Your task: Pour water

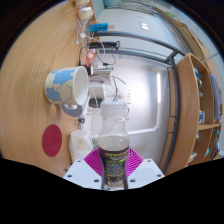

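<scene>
Gripper view shows me my gripper (115, 172) clamped on a clear water bottle (116, 140), its dark label between the pink pads (95, 160). Beyond the bottle, tilted, hangs a blue-and-white mug (66, 86).

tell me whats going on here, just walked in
A handheld gripper has a clear plastic water bottle between its pink-padded fingers, apparently clamped on it and held upright. Just beyond and above the bottle is a blue and white mug, tipped on its side with its opening facing the camera. No water is flowing yet, so pouring looks still to come.
</scene>
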### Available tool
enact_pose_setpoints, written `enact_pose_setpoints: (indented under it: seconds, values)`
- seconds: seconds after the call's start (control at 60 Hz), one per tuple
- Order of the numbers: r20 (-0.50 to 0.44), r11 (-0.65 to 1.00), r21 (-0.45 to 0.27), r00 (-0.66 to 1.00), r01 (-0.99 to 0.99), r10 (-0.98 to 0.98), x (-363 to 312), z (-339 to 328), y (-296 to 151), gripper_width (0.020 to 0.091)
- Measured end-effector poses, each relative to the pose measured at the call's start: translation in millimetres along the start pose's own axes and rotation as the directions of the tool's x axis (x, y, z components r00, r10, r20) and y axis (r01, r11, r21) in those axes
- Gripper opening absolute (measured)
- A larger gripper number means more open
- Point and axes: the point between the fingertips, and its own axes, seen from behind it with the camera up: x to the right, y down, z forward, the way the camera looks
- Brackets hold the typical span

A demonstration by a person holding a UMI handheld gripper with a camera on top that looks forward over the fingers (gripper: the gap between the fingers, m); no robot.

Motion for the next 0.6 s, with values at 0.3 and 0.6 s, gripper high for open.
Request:
enact_pose_setpoints:
  seconds: [0.3, 0.6]
  values:
    - [-0.100, 0.896, 0.035, 0.894, 0.443, -0.438, 16.5, 30.7, -52.2, 0.0249]
    - [-0.099, 0.823, 0.025, 0.821, 0.567, -0.562, 6.2, 39.6, -54.2, 0.0249]
